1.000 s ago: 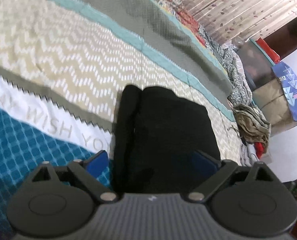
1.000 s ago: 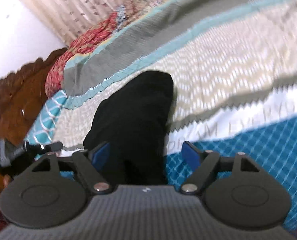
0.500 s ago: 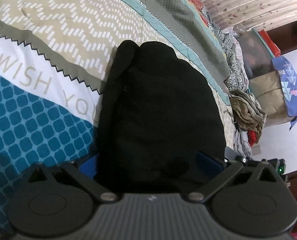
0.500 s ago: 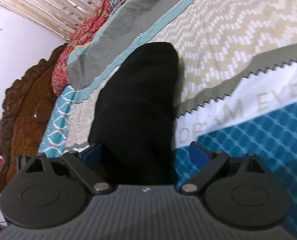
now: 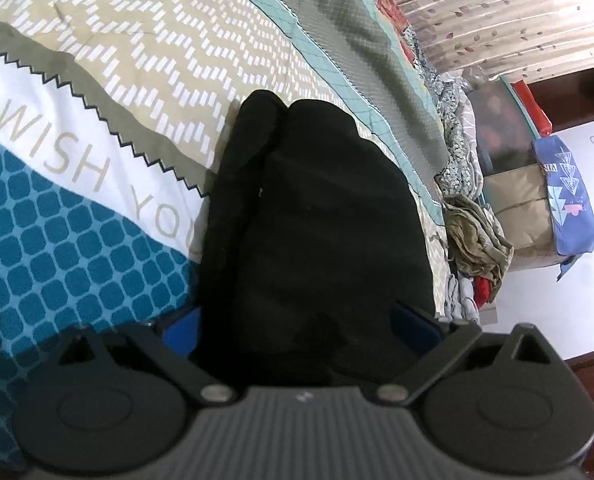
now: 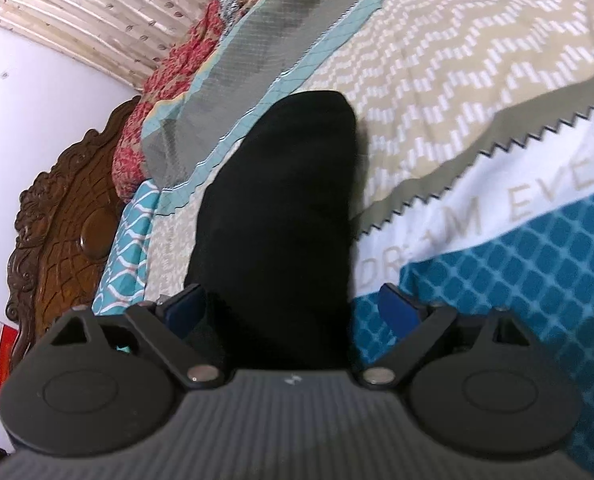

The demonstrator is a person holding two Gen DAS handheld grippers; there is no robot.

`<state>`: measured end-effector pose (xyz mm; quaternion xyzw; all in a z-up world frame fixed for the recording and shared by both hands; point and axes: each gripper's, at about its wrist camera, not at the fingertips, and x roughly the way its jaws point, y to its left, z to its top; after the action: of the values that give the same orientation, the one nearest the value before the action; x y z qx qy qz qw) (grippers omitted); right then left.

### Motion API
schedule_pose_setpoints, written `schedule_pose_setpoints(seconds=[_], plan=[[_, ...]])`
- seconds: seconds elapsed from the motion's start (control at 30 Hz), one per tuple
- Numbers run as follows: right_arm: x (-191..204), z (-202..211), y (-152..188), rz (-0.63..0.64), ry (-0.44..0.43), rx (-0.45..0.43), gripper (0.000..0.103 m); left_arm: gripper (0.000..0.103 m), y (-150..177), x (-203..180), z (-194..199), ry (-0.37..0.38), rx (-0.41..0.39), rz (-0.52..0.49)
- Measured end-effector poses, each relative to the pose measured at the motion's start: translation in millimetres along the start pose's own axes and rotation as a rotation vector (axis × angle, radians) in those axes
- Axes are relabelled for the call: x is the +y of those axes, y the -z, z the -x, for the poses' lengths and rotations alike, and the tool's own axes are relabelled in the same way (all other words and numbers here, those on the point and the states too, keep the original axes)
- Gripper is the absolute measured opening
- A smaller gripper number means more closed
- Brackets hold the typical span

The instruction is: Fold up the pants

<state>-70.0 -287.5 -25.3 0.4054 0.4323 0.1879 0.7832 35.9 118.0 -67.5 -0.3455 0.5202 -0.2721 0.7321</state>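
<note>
Black pants lie folded into a thick bundle on the patterned bedspread. My left gripper stands open over the bundle's near end, its blue pads wide apart on either side of the cloth, and the left pad is partly hidden behind the fabric edge. In the right wrist view the same pants stretch away from my right gripper, which is open wide. Its right pad is clear of the cloth, over the blue part of the bedspread.
A carved wooden headboard and a red floral pillow close off one end of the bed. At the other end, a heap of loose clothes hangs by the bed's edge, with a blue bag and boxes beyond.
My left gripper has sunk closer to the pants, which now fill more of its view. The right gripper's jaws have spread a little wider and its view has rolled.
</note>
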Motion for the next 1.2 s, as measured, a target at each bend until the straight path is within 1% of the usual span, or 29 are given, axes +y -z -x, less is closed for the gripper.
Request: schedule_pose_setpoints(seconds=[0.07, 0.13, 0.17, 0.2, 0.23, 0.27, 0.3, 0.37, 0.43, 0.47, 0.53, 0.6, 0.67, 0.8, 0.93, 1.0, 1.03, 1.07, 1.1, 1.13, 1.17, 1.2], plan=[[-2, -5, -1, -0.015, -0.005, 0.010, 0.095, 0.099, 1, 0, -3, -0.002, 0.002, -0.003], [1, -15, -2, -0.035, -0.040, 0.030, 0.095, 0.095, 4, -6, -7, -0.016, 0.004, -0.025], [5, -21, -1, -0.035, -0.049, 0.049, 0.095, 0.091, 5, -9, -10, -0.028, 0.008, -0.042], [11, -30, 0, -0.019, -0.041, 0.077, 0.095, 0.082, 6, -13, -12, -0.041, 0.013, -0.060], [18, -38, 3, 0.016, -0.013, 0.092, 0.095, 0.076, 7, -16, -13, -0.047, 0.016, -0.069], [27, -45, 6, 0.068, 0.023, 0.099, 0.093, 0.060, 7, -17, -13, -0.053, 0.016, -0.071], [36, -50, 9, 0.127, 0.058, 0.103, 0.090, 0.049, 6, -18, -12, -0.059, 0.012, -0.069], [54, -51, 13, 0.237, 0.113, 0.098, 0.068, 0.036, 5, -20, -8, -0.045, 0.002, -0.066], [69, -42, 14, 0.314, 0.118, 0.073, 0.056, 0.034, 3, -32, -2, -0.008, -0.013, -0.089], [73, -38, 14, 0.329, 0.116, 0.058, 0.052, 0.034, 1, -43, 2, 0.011, -0.022, -0.124], [84, -27, 12, 0.369, 0.109, 0.003, 0.050, 0.034, -4, -65, 4, 0.023, -0.035, -0.186], [94, -17, 7, 0.412, 0.107, -0.063, 0.049, 0.034, -14, -89, 6, 0.041, -0.047, -0.243], [101, -6, -7, 0.433, 0.094, -0.144, 0.048, 0.034, -30, -111, 6, 0.071, -0.063, -0.282], [111, 14, -44, 0.471, 0.056, -0.302, 0.048, 0.034, -67, -156, 4, 0.115, -0.123, -0.393], [118, 10, -83, 0.506, 0.049, -0.446, 0.048, 0.035, -104, -197, -13, 0.099, -0.196, -0.520], [107, -2, -104, 0.491, 0.051, -0.487, 0.049, 0.037, -125, -201, -35, 0.067, -0.222, -0.548], [99, -14, -114, 0.472, 0.058, -0.493, 0.050, 0.037, -134, -198, -46, 0.044, -0.228, -0.538], [87, -29, -124, 0.449, 0.075, -0.490, 0.051, 0.040, -143, -190, -61, 0.007, -0.234, -0.512], [73, -47, -133, 0.431, 0.108, -0.472, 0.052, 0.049, -153, -177, -84, -0.072, -0.242, -0.479], [64, -67, -139, 0.404, 0.147, -0.441, 0.056, 0.053, -159, -166, -103, -0.150, -0.233, -0.453], [46, -91, -148, 0.355, 0.213, -0.379, 0.057, 0.051, -165, -150, -129, -0.256, -0.194, -0.408], [25, -117, -155, 0.301, 0.308, -0.287, 0.057, 0.046, -169, -130, -155, -0.358, -0.131, -0.360]])
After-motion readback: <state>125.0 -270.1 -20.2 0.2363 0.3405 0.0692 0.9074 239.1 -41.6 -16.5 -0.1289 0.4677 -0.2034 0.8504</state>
